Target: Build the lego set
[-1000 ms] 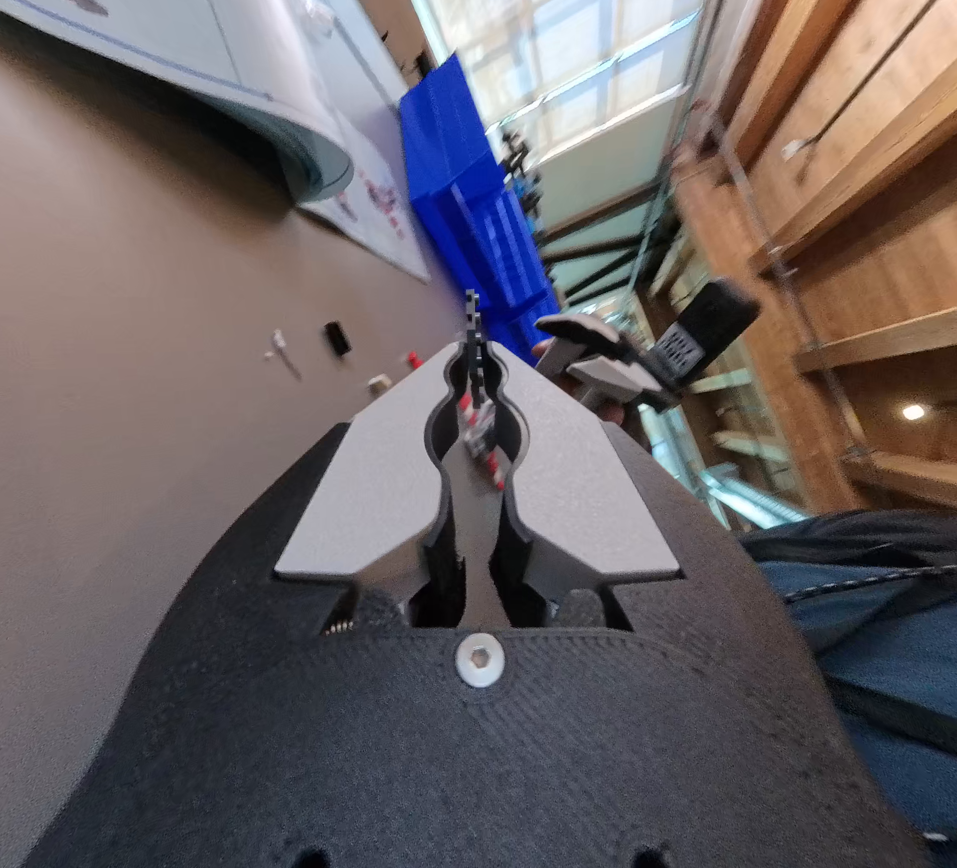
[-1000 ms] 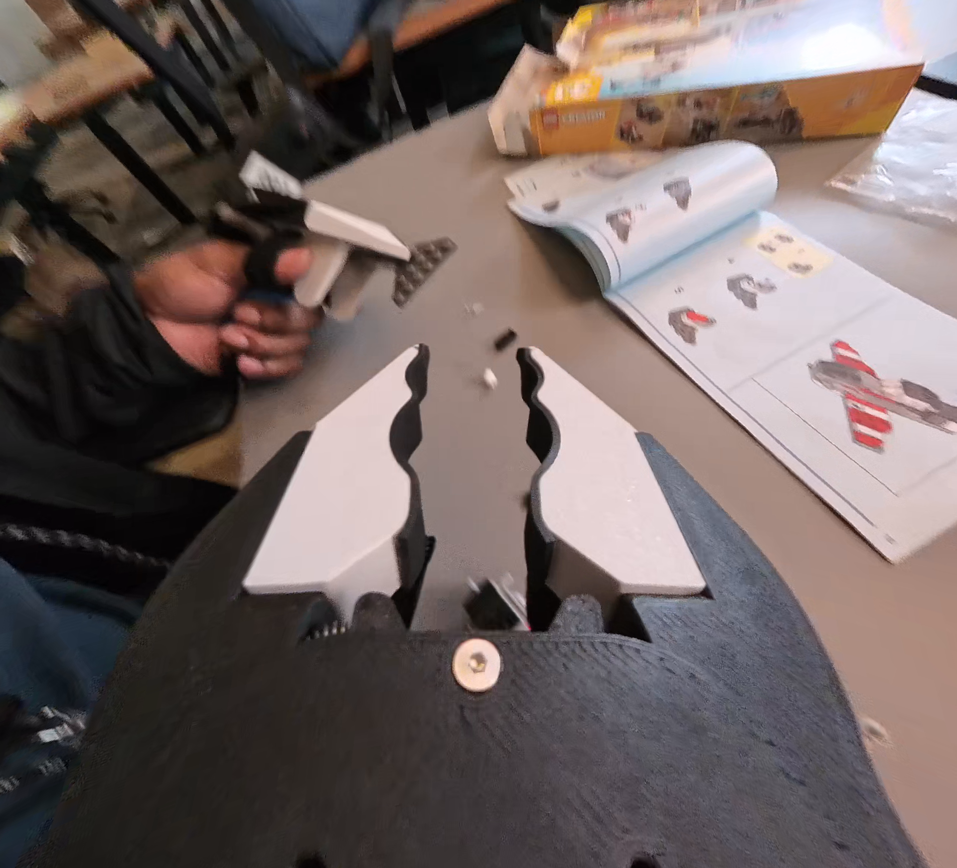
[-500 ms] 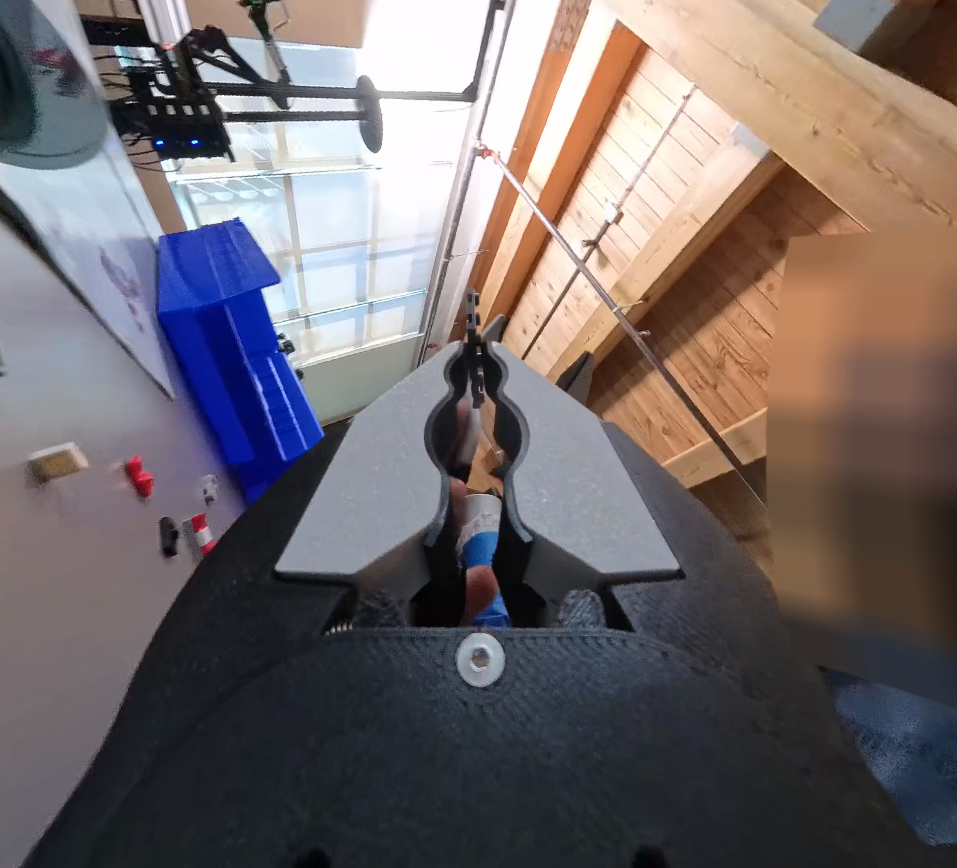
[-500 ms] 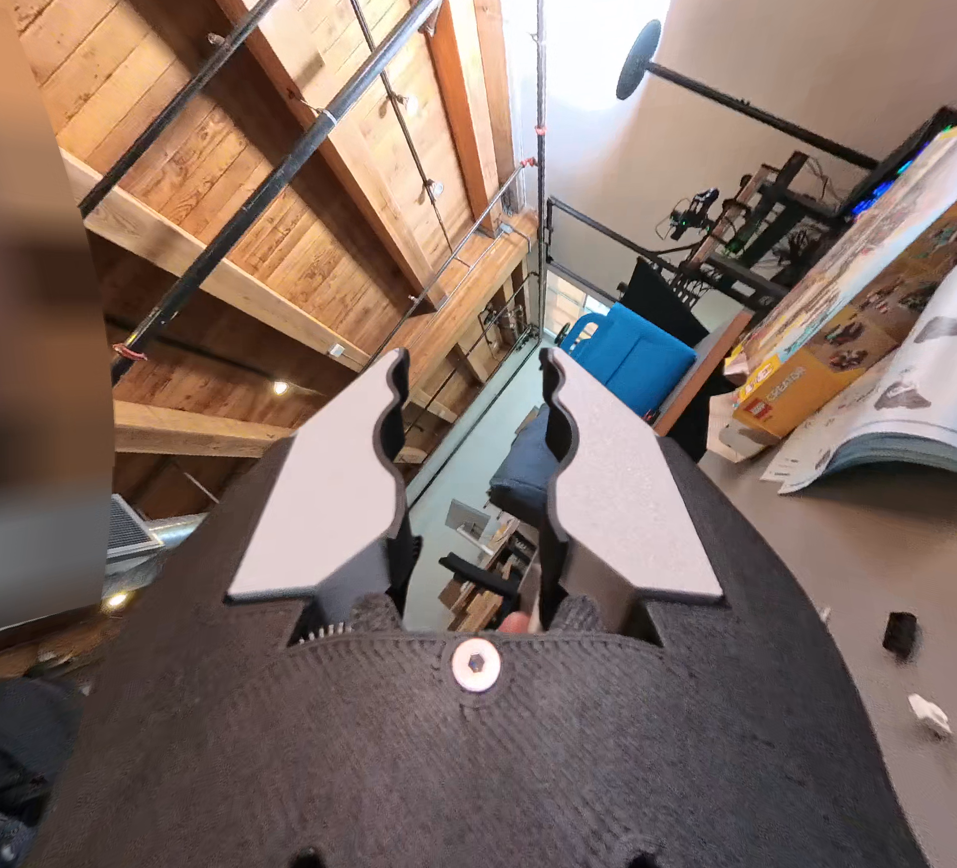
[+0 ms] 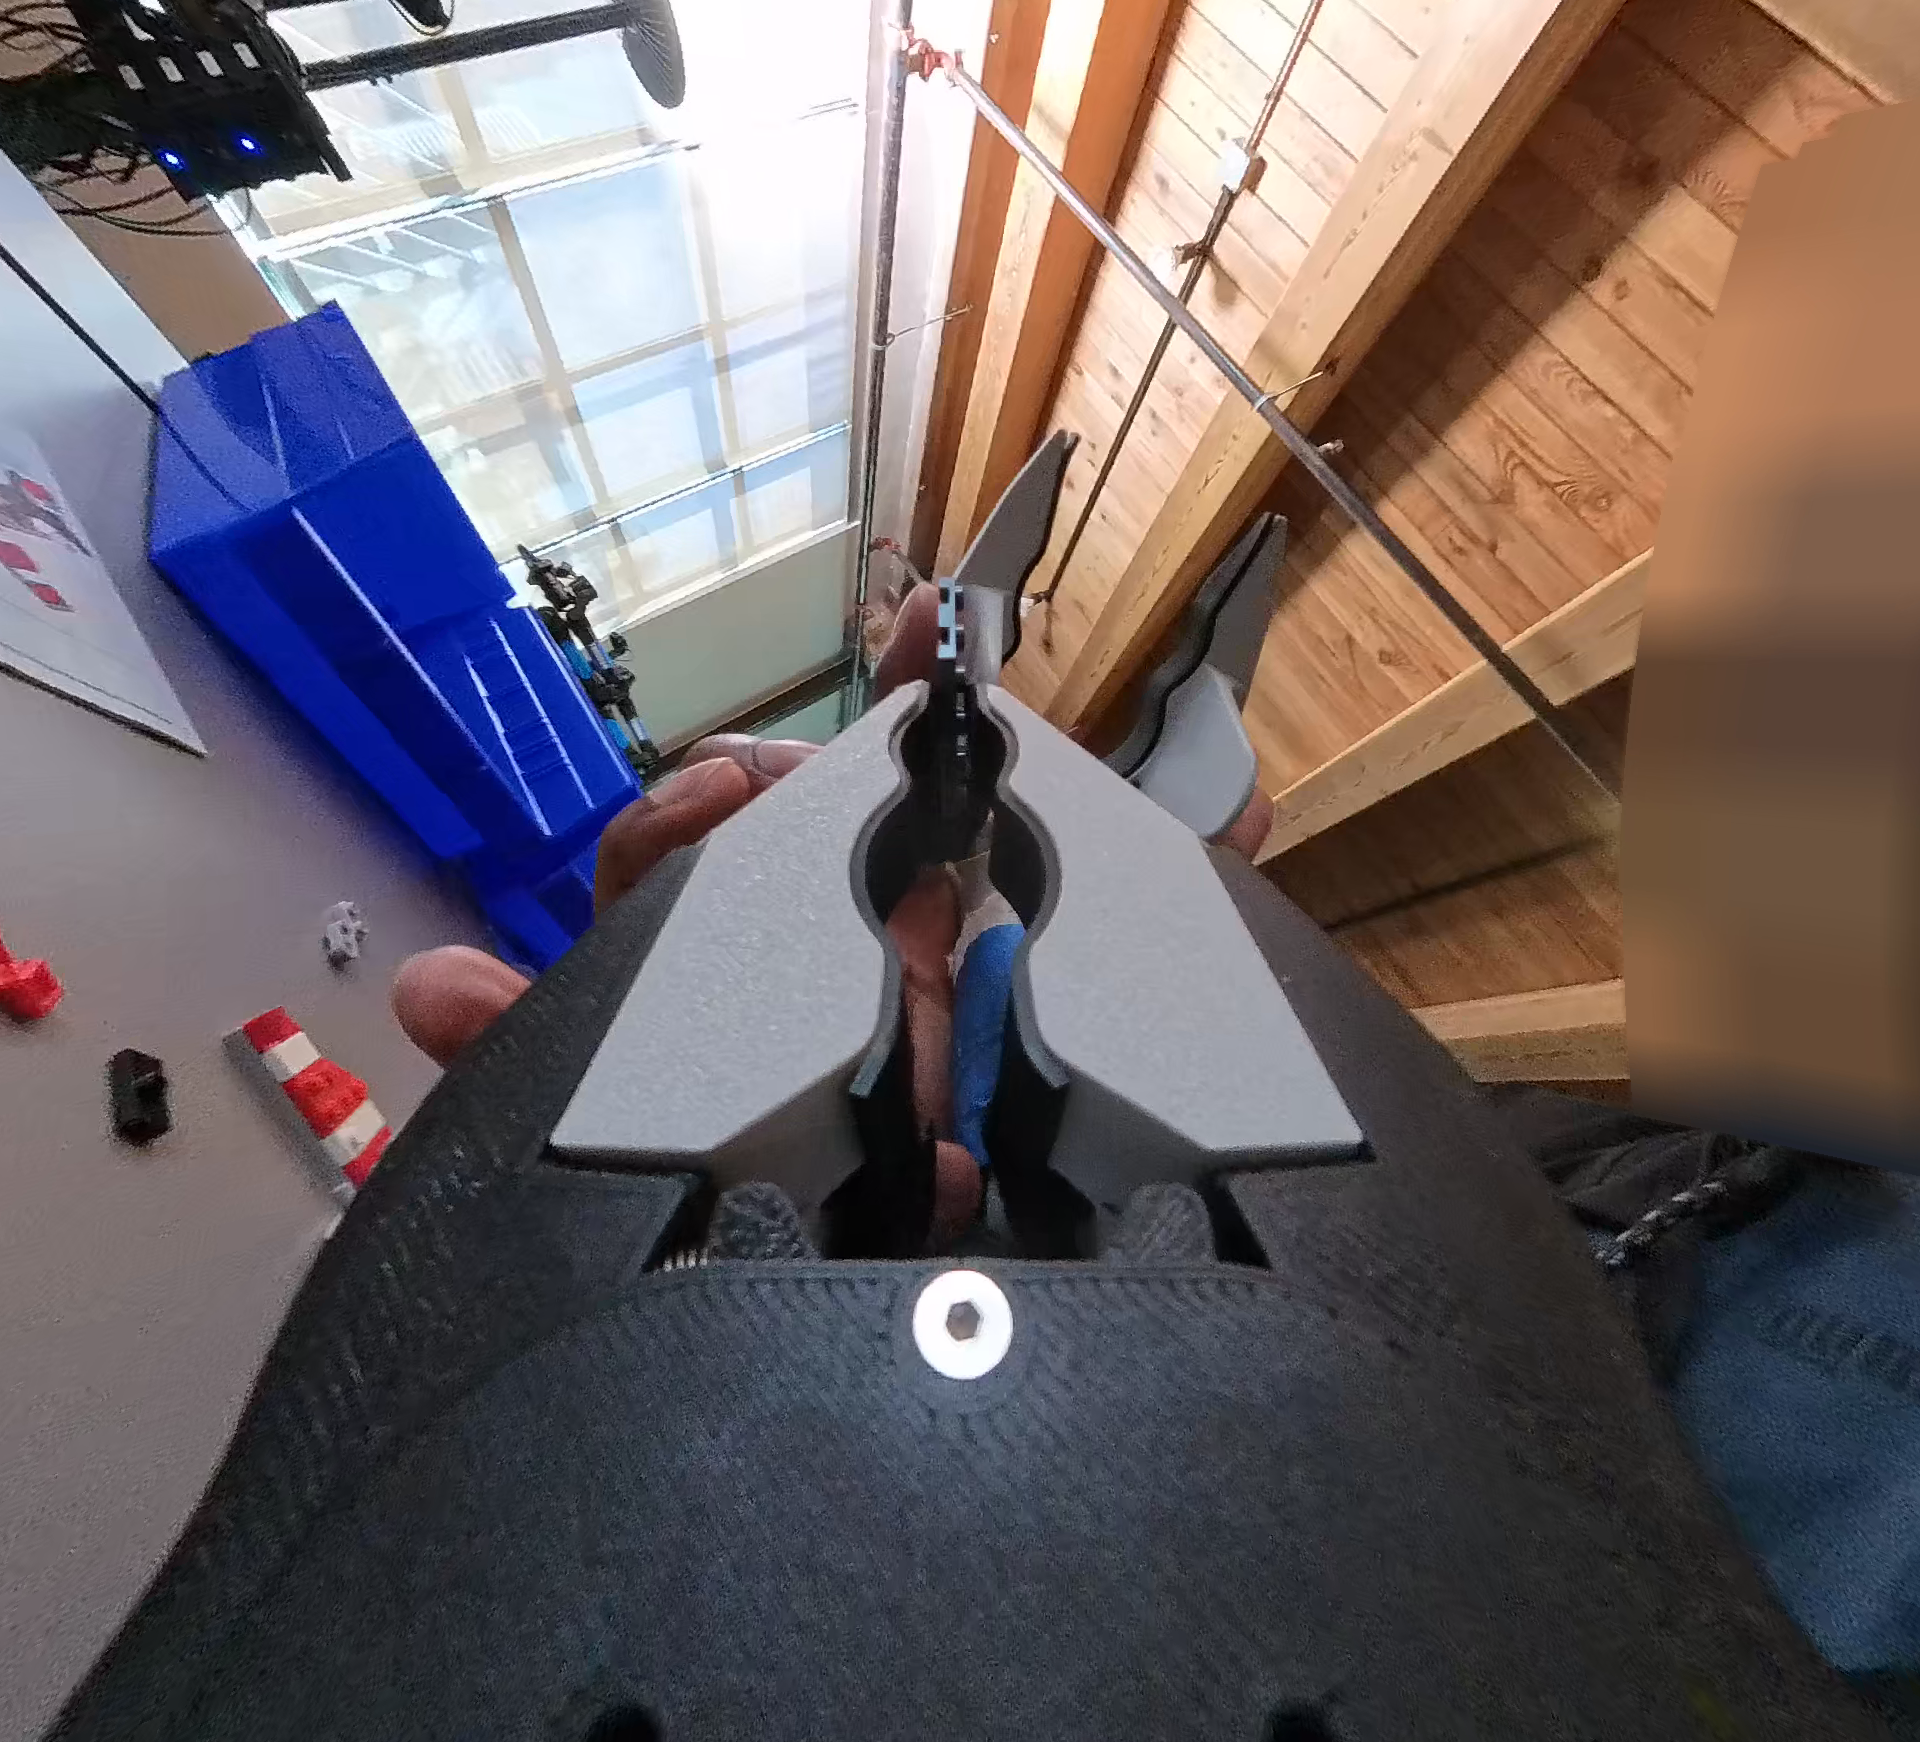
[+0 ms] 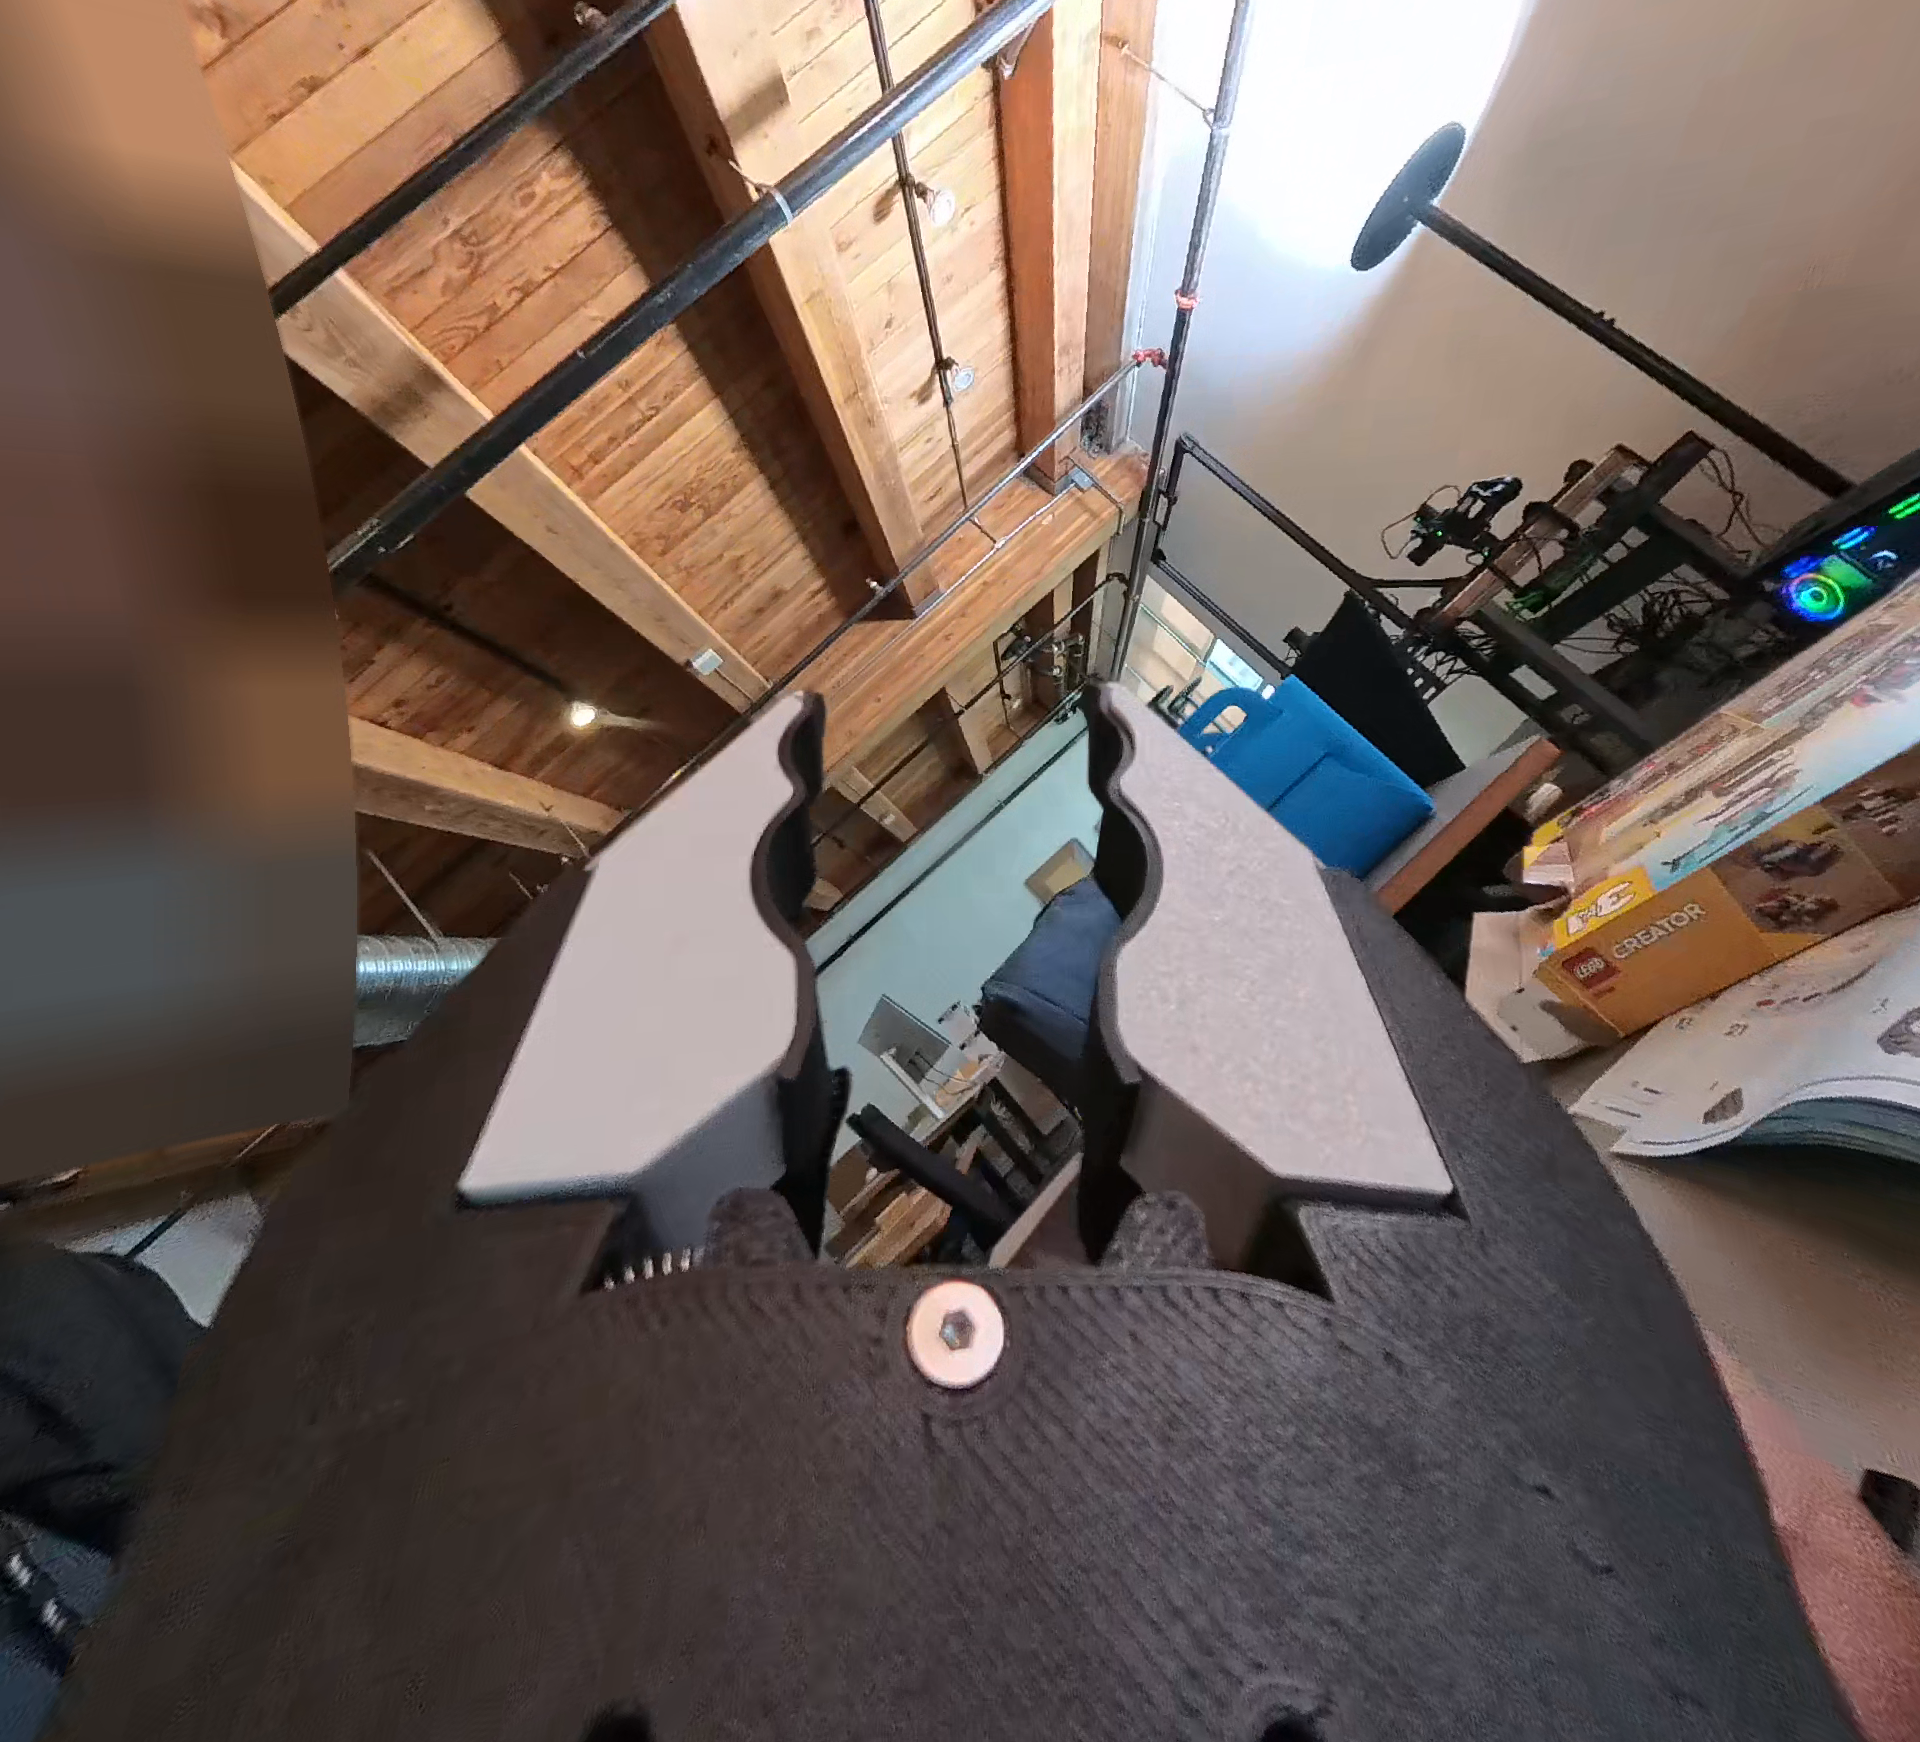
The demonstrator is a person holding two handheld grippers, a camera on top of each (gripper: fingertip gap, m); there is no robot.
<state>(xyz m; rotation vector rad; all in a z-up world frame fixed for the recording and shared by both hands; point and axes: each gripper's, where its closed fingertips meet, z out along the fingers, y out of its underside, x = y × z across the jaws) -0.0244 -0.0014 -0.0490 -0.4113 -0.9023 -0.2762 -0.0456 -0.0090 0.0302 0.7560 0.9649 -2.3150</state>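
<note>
Left tongs (image 5: 951, 716) are seen clamped on a thin dark lego plate (image 5: 948, 653), which is held edge-on and upright so that its studded end sticks out past the tips. Both tools are tilted up toward a wooden plank ceiling (image 5: 1403, 342). Right tongs (image 6: 951, 716) are spread apart with nothing between them; in the left wrist view they (image 5: 1122, 591) are found just beyond the plate, 1 finger (image 5: 1013, 539) close beside the plate's tip, though contact cannot be judged. A hand (image 5: 665, 819) gripping the right tool is visible behind the left tongs.

On the grey surface (image 5: 125, 861), at the left of the left wrist view, loose pieces are scattered: a red-and-white striped piece (image 5: 312, 1084), a small black piece (image 5: 138, 1090), a red piece (image 5: 26, 986) and a small grey piece (image 5: 343, 929). A blue bin (image 5: 343, 570) is placed farther along the surface.

In the right wrist view, a yellow lego box (image 6: 1704, 903) is lying on the surface at the right edge, with an open instruction booklet (image 6: 1766, 1069) just beside it. A blue chair (image 6: 1299, 778) and a rack of electronics (image 6: 1621, 570) are seen beyond.
</note>
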